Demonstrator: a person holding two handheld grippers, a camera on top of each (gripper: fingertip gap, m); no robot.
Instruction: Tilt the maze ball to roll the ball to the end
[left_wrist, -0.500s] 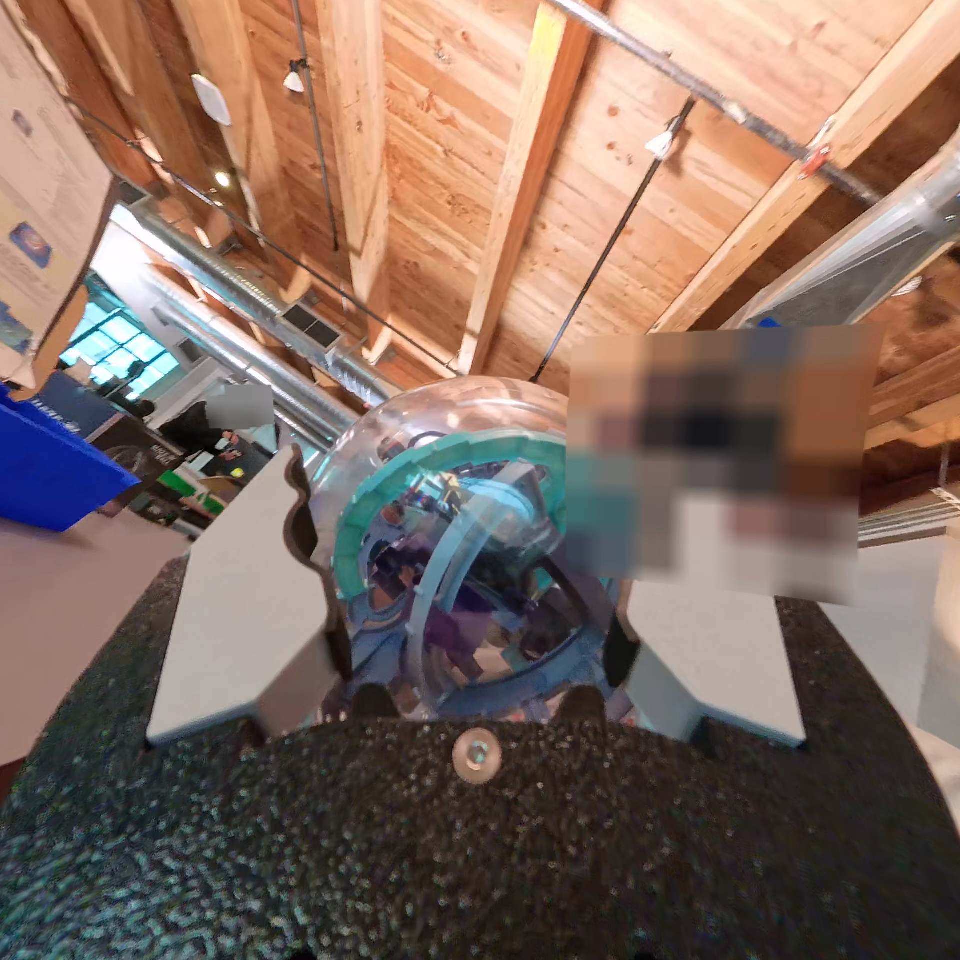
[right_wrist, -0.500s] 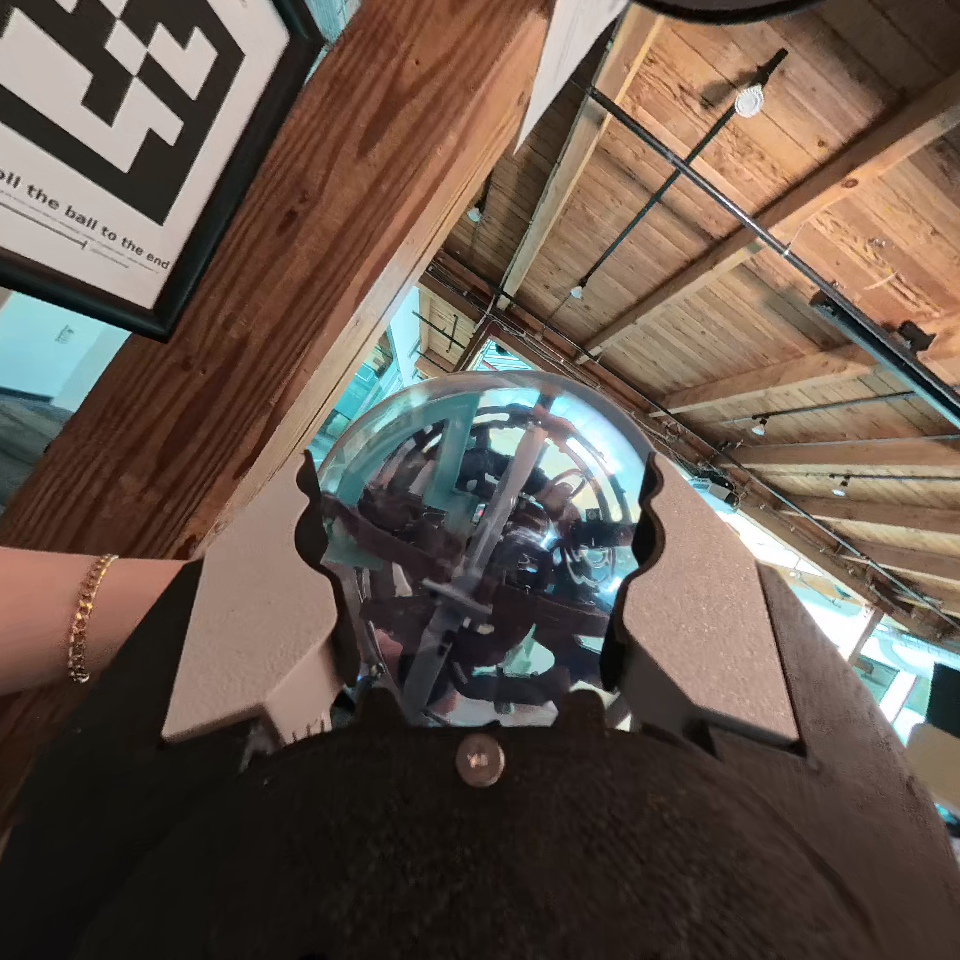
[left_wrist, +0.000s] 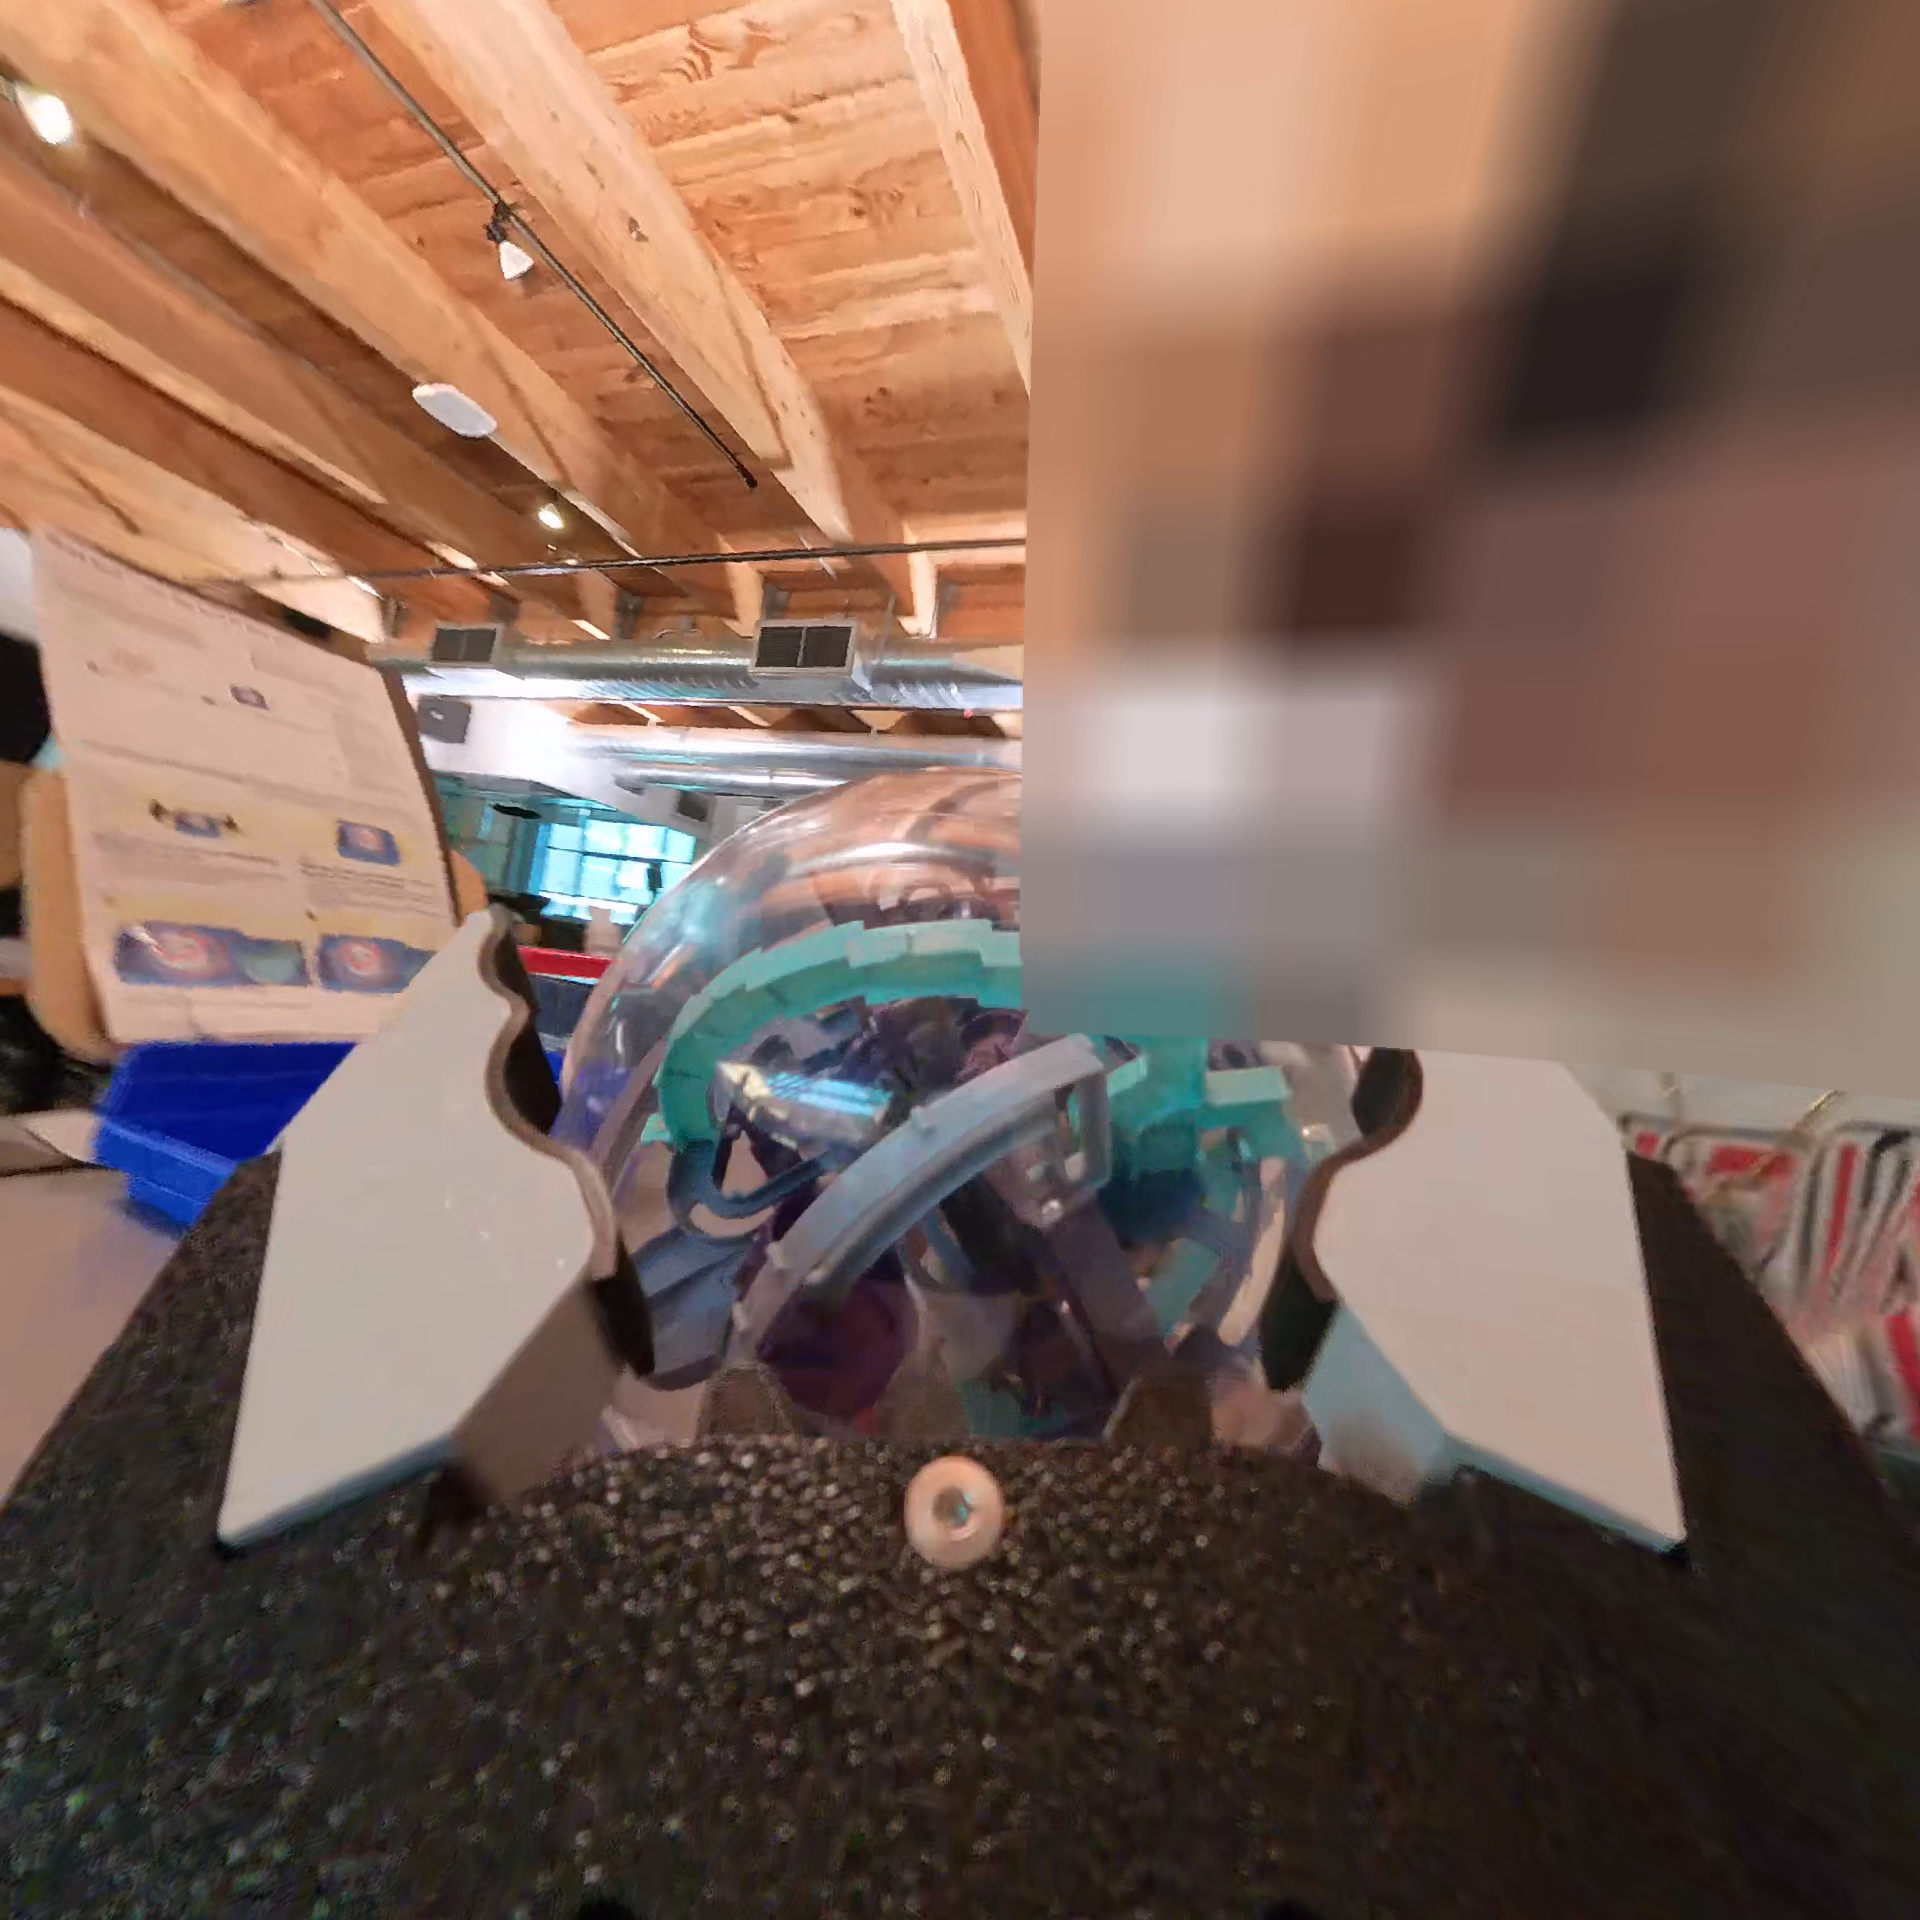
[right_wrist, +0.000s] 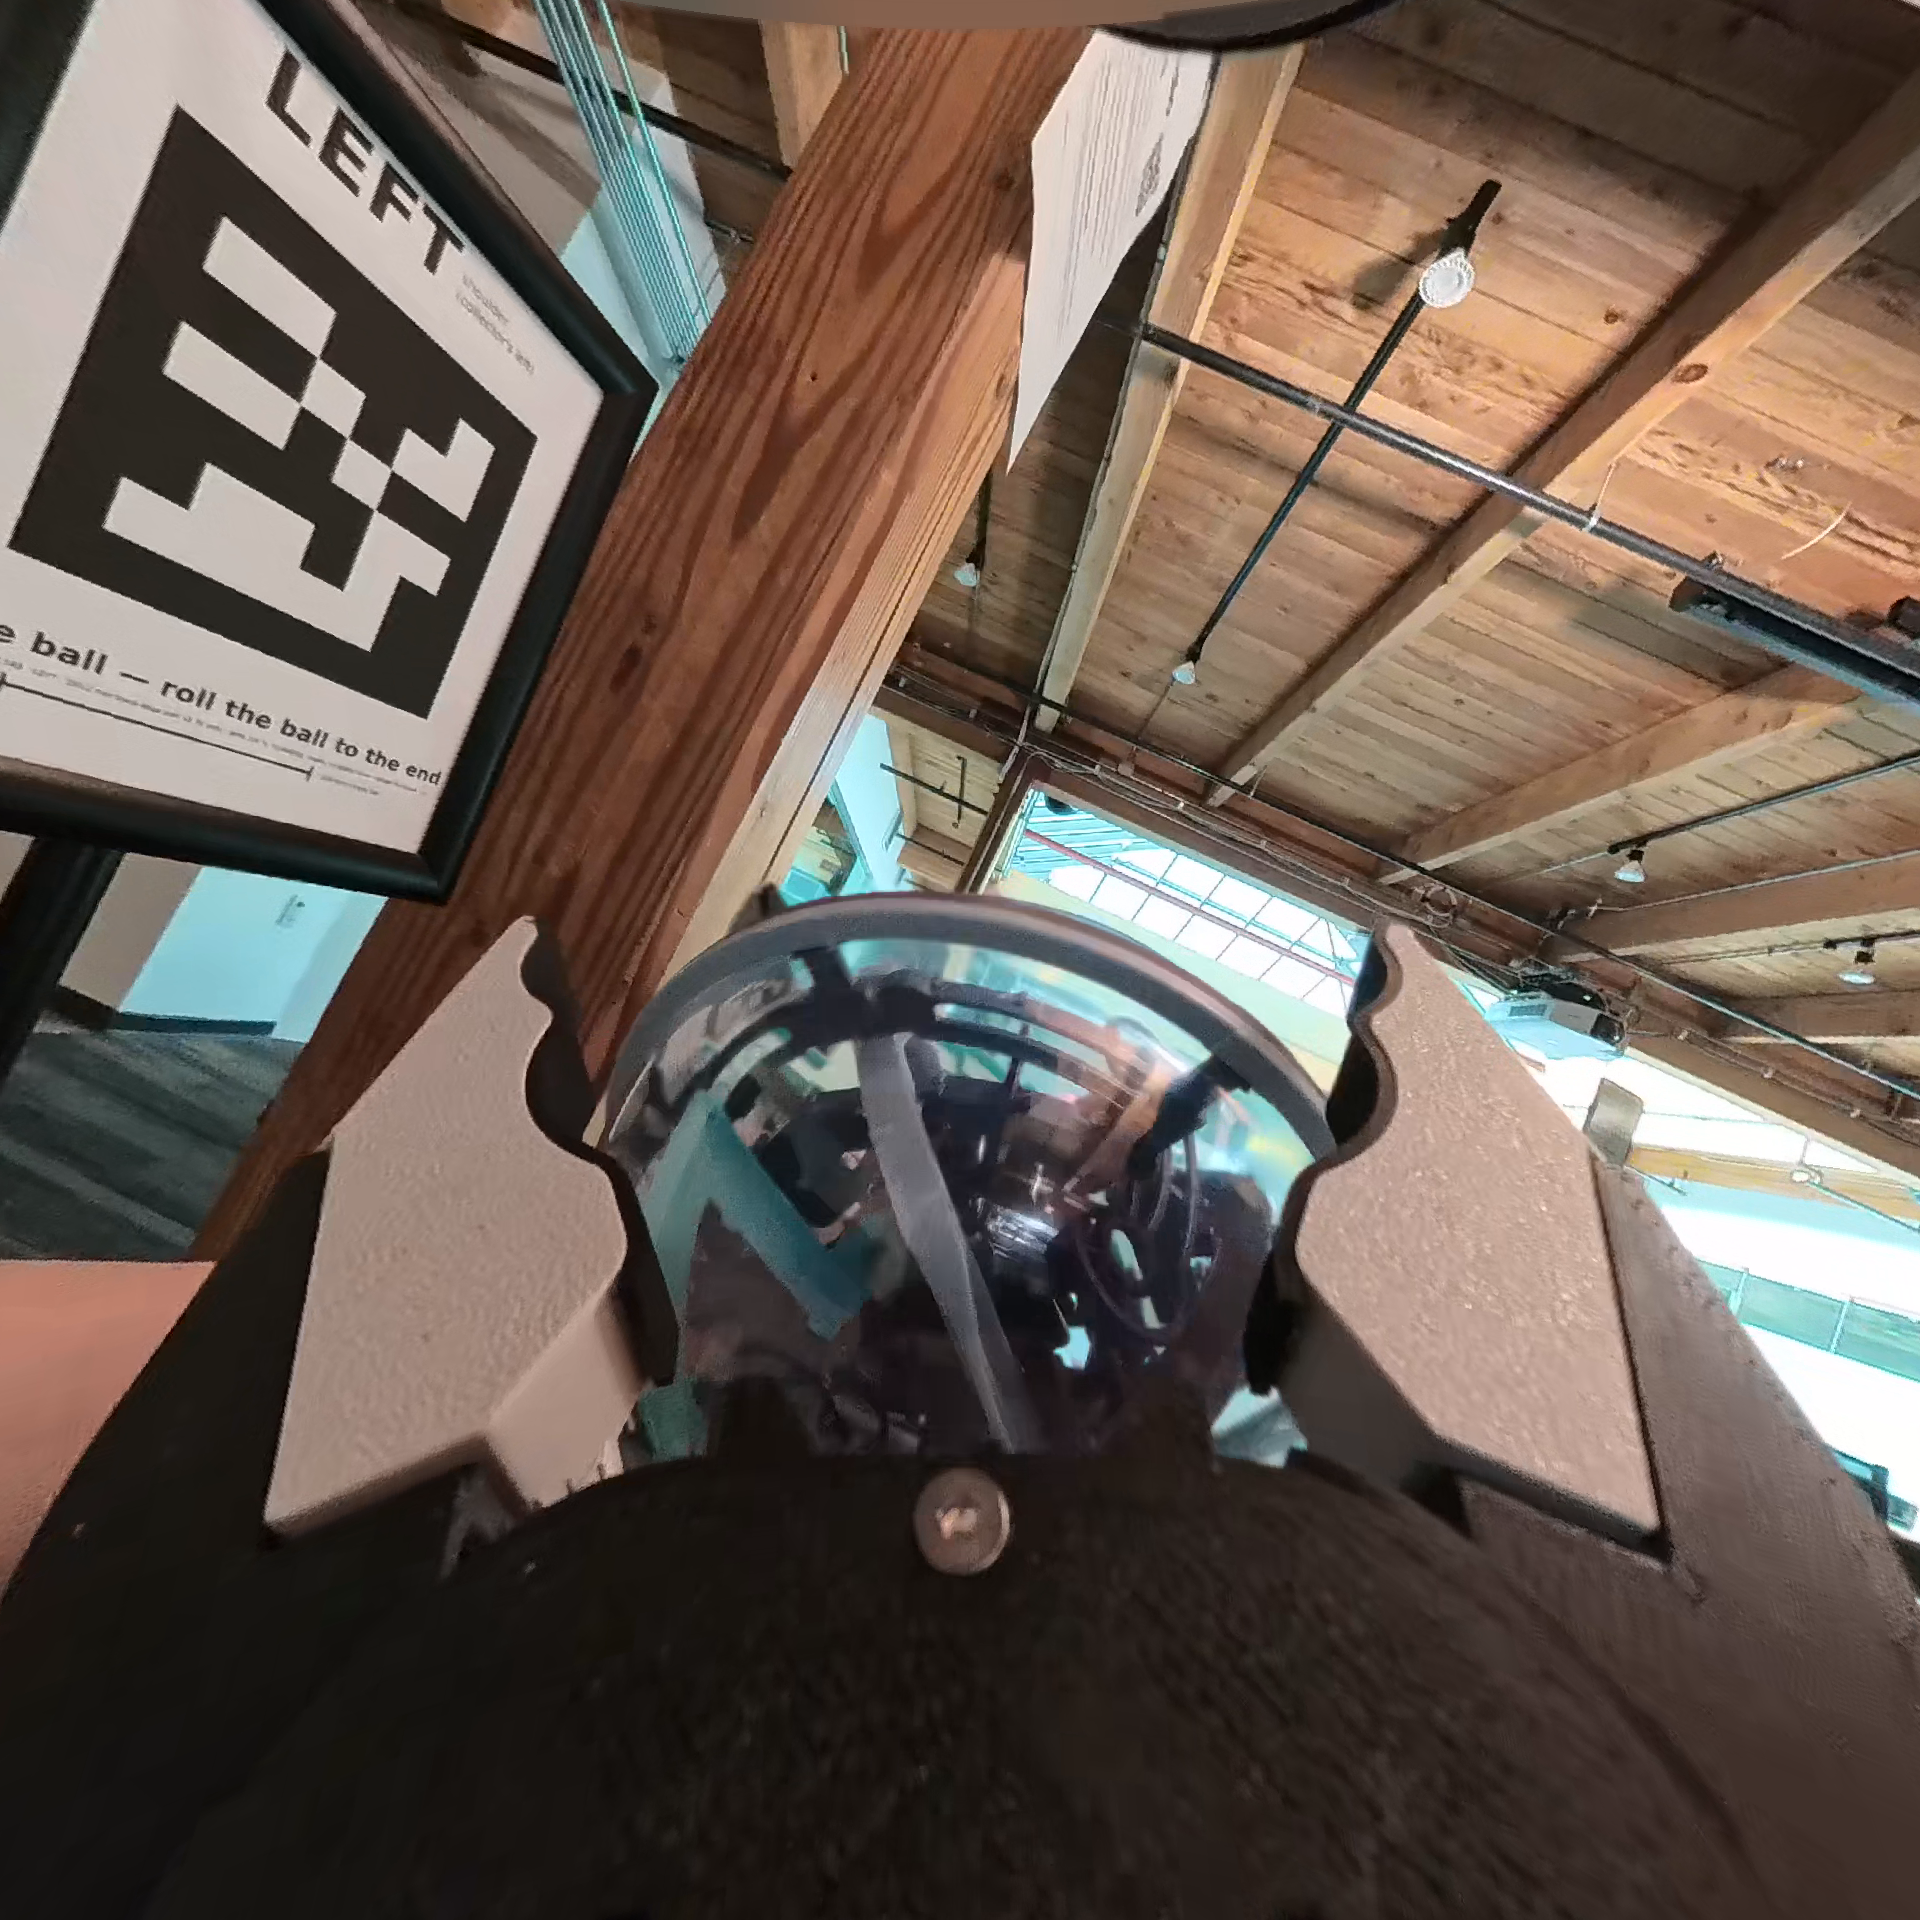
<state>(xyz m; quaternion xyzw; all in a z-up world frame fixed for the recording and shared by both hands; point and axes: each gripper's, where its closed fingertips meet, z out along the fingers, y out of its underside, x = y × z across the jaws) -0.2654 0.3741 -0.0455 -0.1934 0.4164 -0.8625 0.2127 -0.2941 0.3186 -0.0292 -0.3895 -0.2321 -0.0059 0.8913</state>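
Gripping the clear maze ball (left_wrist: 831, 1132) from opposite sides, the left gripper (left_wrist: 951, 1132) and the right gripper (right_wrist: 961, 1122) each have their fingers closed against its shell, holding it up in the air under the wooden ceiling (right_wrist: 1455, 468). The smooth round shell could slip if either grip loosens or the two tilt unevenly. A sharp tilt could throw the small ball off its track; I cannot make it out.

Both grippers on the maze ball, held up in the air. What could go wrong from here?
1. The maze ball is a smooth clear sphere; the left hand-held gripper and right hand-held gripper could slip on it while tilting.
2. Shell glare hides the small ball, so tilts may be misjudged.
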